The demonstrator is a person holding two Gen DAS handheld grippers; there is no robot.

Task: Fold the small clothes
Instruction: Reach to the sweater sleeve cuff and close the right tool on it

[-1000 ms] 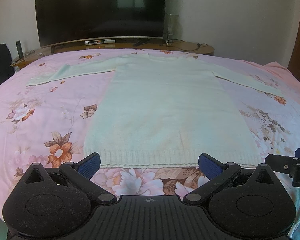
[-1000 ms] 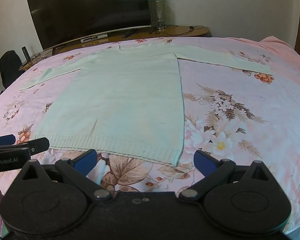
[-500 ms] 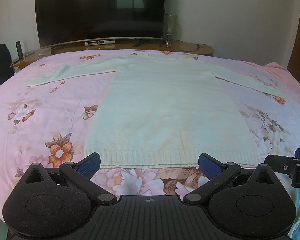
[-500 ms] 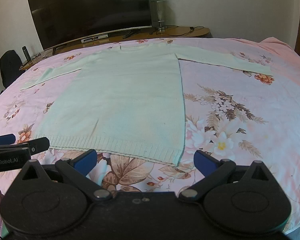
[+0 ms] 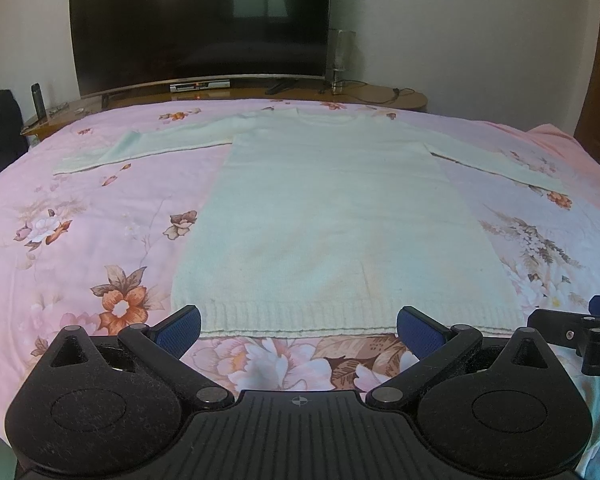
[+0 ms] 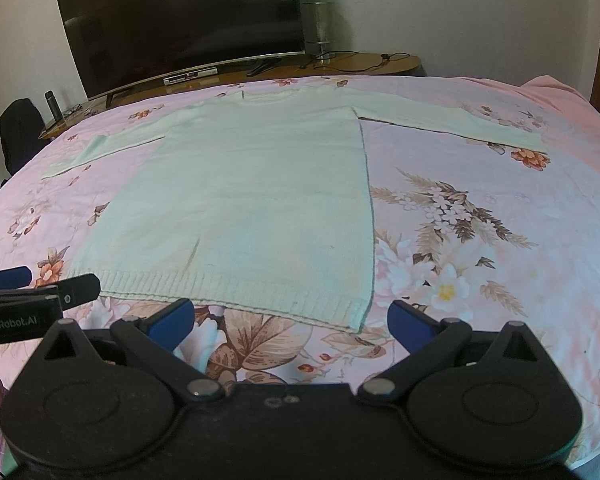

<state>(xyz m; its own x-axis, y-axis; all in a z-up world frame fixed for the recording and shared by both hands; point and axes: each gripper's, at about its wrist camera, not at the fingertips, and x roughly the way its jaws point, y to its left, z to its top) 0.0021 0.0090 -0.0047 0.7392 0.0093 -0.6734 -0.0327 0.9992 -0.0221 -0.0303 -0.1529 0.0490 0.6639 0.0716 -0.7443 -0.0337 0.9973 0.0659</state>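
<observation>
Knitwear fills the middle of both views: a pale mint sweater (image 5: 332, 216) is spread flat, front down or up cannot be told, on a pink floral bedspread (image 5: 80, 240). Its ribbed hem (image 5: 340, 316) lies along the lower centre of the left wrist frame, and both sleeves are stretched out sideways toward the upper left and upper right. The neckline at the far end is small and hard to make out. A faint yellowish mark is seen low on the body, near the hem.

The left gripper (image 5: 298, 326) is held just short of the hem with its blue pads spread wide and nothing between them; whether the pads touch the bedspread cannot be told. In the right wrist view the right gripper (image 6: 288, 318) is likewise wide apart and empty, placed before the hem's lower right corner (image 6: 354, 322). Each tool is cut off at the frame edge in the other's view: a black piece with printed lettering at the lower left of the right wrist frame, a black and blue piece at the lower right of the left wrist frame.

Beyond the bed, a large dark television (image 5: 200, 24) is seen across the upper frame on a wooden stand (image 5: 380, 98). A dark shape at the far left edge is partly cropped and cannot be identified.
</observation>
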